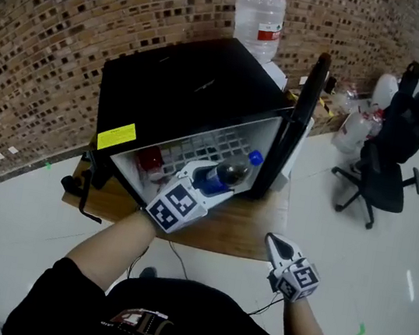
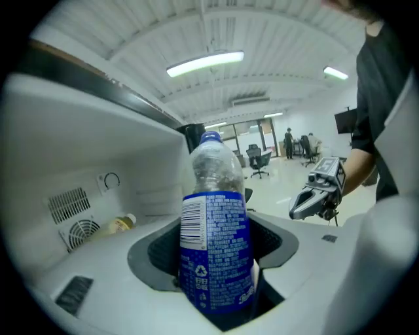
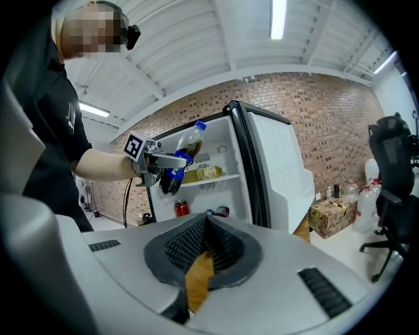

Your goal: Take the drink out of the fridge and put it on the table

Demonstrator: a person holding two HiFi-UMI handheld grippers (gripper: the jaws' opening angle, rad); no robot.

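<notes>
Left claw (image 1: 221,182) is clamped on the drink bottle (image 1: 230,173) at the fridge (image 1: 183,87) mouth (door open). Placement on the counter (image 1: 239,229) is outstanding. Right claw (image 1: 274,244) is closed together, empty.

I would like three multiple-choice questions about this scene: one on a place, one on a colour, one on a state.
1. Where is the bottle? A. on the table B. between the left gripper's jaws C. on a fridge shelf
2. What colour is its cap? A. blue B. red C. white
3. How is the fridge door? A. shut B. taken off C. open
Answers: 1 B, the jaws clamp it; 2 A, the cap shows blue; 3 C, the door stands swung aside.
</notes>
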